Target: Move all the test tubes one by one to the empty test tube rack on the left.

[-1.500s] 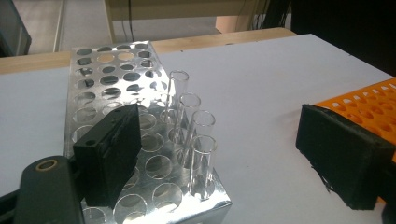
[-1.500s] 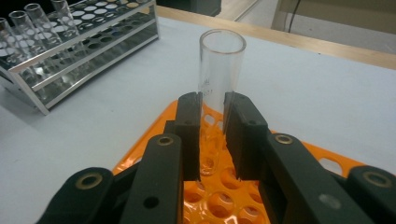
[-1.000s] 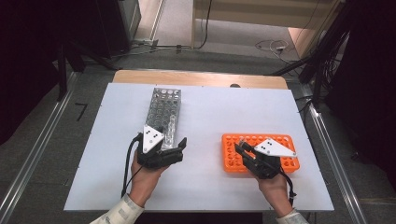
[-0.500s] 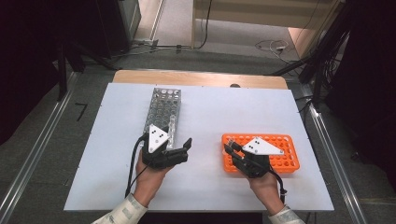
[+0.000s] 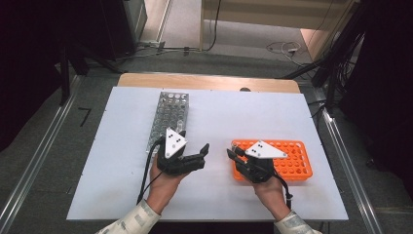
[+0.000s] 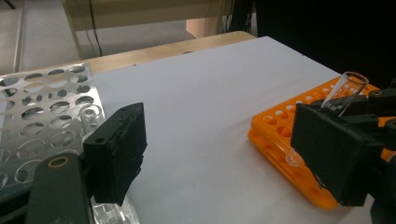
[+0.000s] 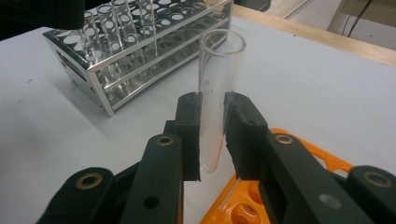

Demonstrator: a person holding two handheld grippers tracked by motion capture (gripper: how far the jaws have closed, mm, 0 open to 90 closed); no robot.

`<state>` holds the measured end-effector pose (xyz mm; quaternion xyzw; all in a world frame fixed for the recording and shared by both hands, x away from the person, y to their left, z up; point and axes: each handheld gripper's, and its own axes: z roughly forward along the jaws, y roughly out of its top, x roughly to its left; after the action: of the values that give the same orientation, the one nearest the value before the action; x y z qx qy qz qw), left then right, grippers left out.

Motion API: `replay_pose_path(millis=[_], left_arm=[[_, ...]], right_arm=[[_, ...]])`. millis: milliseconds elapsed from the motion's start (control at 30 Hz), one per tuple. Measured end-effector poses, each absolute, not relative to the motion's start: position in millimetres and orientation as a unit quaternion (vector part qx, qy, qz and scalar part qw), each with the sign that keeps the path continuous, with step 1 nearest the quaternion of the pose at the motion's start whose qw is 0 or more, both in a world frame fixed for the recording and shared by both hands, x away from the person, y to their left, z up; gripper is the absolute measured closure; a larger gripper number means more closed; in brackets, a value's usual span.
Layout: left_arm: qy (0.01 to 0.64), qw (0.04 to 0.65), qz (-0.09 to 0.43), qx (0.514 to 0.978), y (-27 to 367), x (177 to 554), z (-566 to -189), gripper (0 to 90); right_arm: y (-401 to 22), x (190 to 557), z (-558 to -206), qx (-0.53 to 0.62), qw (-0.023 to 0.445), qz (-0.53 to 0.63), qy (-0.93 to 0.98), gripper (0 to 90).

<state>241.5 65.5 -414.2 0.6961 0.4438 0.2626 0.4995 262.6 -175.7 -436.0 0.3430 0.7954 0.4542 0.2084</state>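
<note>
My right gripper (image 5: 237,155) (image 7: 212,140) is shut on a clear glass test tube (image 7: 218,88), held about upright with its open mouth up, just off the left end of the orange rack (image 5: 292,163) (image 7: 243,207). That tube (image 6: 346,88) also appears in the left gripper view, partly behind my own right-hand jaw. My left gripper (image 5: 197,155) (image 6: 224,154) stands open over bare table between the two racks. Its jaws have just been closing slightly, with nothing between them. The metal rack (image 5: 168,114) (image 6: 42,102) (image 7: 140,51) lies at its left.
Several clear tubes (image 7: 116,18) stand in the metal rack's near end. The white table (image 5: 243,117) has free room between and behind the racks. A wooden strip (image 5: 209,82) runs along its far edge. Cables lie on the floor beyond.
My right gripper has moved left with the tube, from over the orange rack to its left end. The left hand has barely shifted.
</note>
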Motion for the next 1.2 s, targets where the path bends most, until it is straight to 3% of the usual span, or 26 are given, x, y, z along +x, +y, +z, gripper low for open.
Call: replay_pose_path(millis=[667,900,1200], left_arm=[[0.396,0.504,0.237,0.730,29,247,-413,27.7],[0.372,0.500,0.226,0.749,15,250,-417,41.0],[0.363,0.504,0.219,0.752,14,253,-421,66.8]], right_arm=[[-159,268,-440,0.329,0.198,0.448,0.807,73.2],[-156,267,-440,0.328,0.196,0.447,0.809,73.2],[-157,267,-440,0.328,0.197,0.447,0.808,73.2]])
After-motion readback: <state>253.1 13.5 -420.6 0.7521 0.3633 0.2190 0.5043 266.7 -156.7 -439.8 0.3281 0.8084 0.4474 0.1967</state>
